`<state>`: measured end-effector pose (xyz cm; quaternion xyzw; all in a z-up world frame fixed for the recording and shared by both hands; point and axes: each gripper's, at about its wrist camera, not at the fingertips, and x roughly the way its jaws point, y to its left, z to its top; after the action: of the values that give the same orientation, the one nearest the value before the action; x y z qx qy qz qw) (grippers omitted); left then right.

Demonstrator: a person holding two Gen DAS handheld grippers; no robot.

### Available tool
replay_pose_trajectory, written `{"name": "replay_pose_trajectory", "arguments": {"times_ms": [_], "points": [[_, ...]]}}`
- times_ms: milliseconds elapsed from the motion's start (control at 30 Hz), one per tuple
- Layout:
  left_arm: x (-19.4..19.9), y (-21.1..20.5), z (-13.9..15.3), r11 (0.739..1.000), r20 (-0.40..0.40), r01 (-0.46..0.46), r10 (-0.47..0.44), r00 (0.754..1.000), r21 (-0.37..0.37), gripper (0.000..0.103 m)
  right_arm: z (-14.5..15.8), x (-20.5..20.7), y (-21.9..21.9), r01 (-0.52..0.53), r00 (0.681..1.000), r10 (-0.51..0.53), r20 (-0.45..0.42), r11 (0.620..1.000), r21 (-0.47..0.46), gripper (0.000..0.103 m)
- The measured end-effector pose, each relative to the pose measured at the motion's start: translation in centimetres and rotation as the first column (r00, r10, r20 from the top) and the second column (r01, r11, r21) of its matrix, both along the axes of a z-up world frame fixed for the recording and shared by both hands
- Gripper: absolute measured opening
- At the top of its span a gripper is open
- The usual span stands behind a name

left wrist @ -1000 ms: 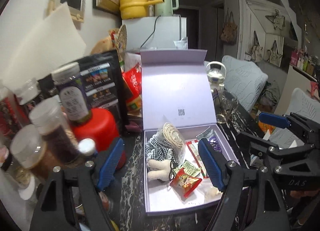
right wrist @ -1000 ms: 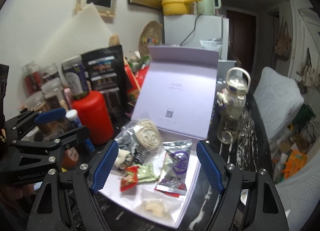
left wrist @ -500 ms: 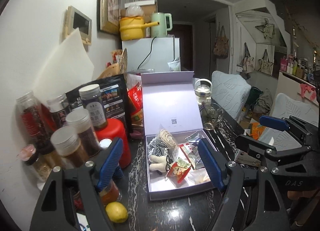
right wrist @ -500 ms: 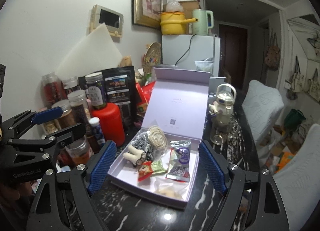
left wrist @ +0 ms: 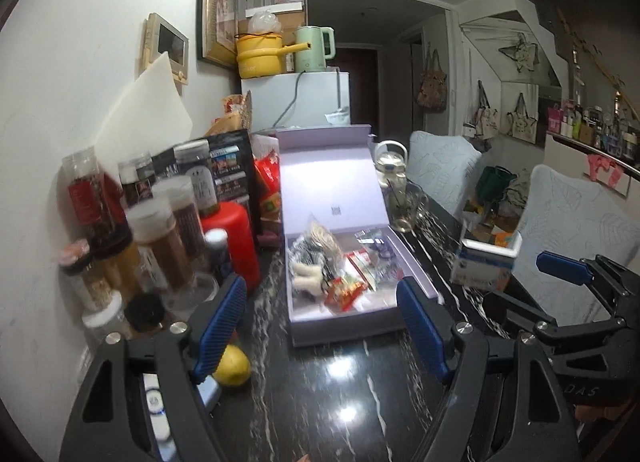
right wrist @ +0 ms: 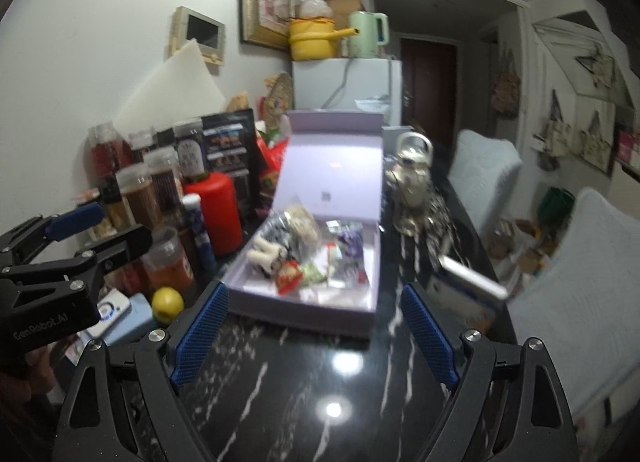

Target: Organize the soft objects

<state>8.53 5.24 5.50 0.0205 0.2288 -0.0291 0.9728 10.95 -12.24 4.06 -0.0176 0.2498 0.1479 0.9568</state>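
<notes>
Both grippers have drawn back from the lilac box (left wrist: 344, 328) since a second ago, so the box looks smaller and more of the dark marbled surface (left wrist: 320, 390) shows in front of it. The left gripper (left wrist: 320, 330) hangs released with nothing between its blue pads, and the right gripper (right wrist: 316, 336) is likewise spread and empty; its jaws have just been opening wider. The box sits on the surface with its lid standing upright at the back. Inside it lie the soft things: a bagged plush doll (left wrist: 314, 258) with a checked dress at the left, a red snack packet (left wrist: 344, 292) just in front of it, a purple-printed pouch (right wrist: 348, 258) at the right and a clear bag (right wrist: 332, 296) near the front wall. Left of the box stand a red canister (left wrist: 232, 238) and a cluster of lidded jars (left wrist: 160, 246) against the wall, and a lemon (left wrist: 234, 366) lies near the left gripper's left finger. A glass kettle (left wrist: 394, 173) stands right of the lid, and a blue and white carton (left wrist: 486, 262) rests at the surface's right edge. The right view is somewhat blurred.
</notes>
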Motion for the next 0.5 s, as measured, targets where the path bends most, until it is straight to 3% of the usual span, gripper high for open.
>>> {"name": "replay_pose_trajectory", "arguments": {"times_ms": [200, 500], "points": [[-2.3, -0.2, -2.2, 1.0, -0.03, -0.002, 0.001, 1.0, -0.025, 0.077, -2.5, -3.2, -1.1, 0.098, 0.994, -0.099, -0.036, 0.995, -0.009, 0.089], [-5.6, -0.9, -3.8, 0.999, -0.052, -0.005, 0.003, 0.999, -0.042, 0.077, -3.8, -6.4, -2.2, 0.129, 0.991, -0.129, -0.038, 0.991, -0.026, 0.089]]}}
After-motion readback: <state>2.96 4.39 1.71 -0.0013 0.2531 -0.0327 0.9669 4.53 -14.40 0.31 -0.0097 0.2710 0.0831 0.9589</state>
